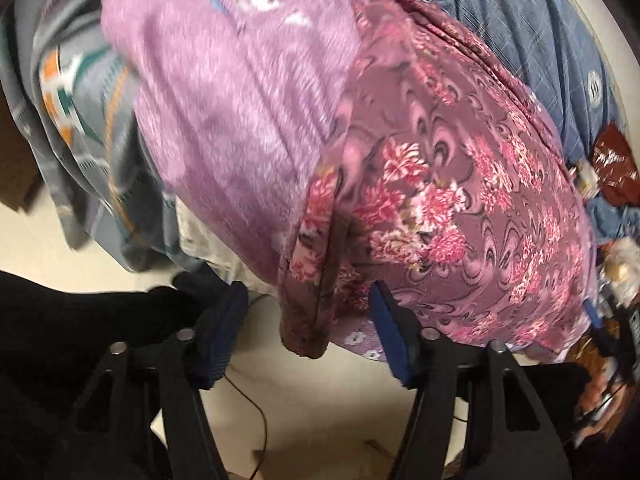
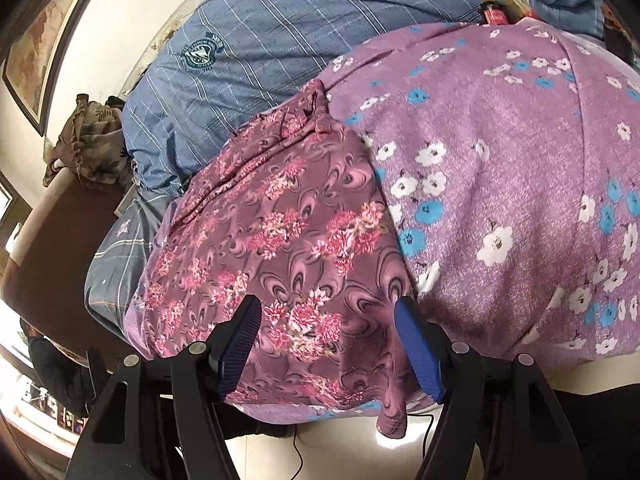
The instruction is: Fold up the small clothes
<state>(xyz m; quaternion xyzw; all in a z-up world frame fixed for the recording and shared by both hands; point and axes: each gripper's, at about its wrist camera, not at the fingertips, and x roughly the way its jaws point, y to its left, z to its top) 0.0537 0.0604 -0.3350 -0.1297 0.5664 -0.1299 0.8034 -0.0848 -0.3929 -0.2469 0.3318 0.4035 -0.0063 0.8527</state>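
A maroon garment with pink flowers point(image 1: 460, 184) lies on a purple floral cloth point(image 1: 224, 120), its near edge hanging over the table's front. My left gripper point(image 1: 308, 332) is open, its blue pads either side of the hanging corner. In the right wrist view the same maroon garment point(image 2: 272, 232) lies left of the purple cloth with blue and white flowers point(image 2: 520, 168). My right gripper point(image 2: 328, 344) is open, its fingers just above the garment's near edge, holding nothing.
A blue striped shirt point(image 2: 280, 28) lies behind the garments. A grey patterned cloth point(image 1: 80, 112) hangs at the left. A brown chair point(image 2: 52, 248) with a leaf-print cloth point(image 2: 88, 140) stands at the left. Clutter point(image 1: 612, 160) sits at the right. A black cable point(image 2: 298, 452) runs on the floor.
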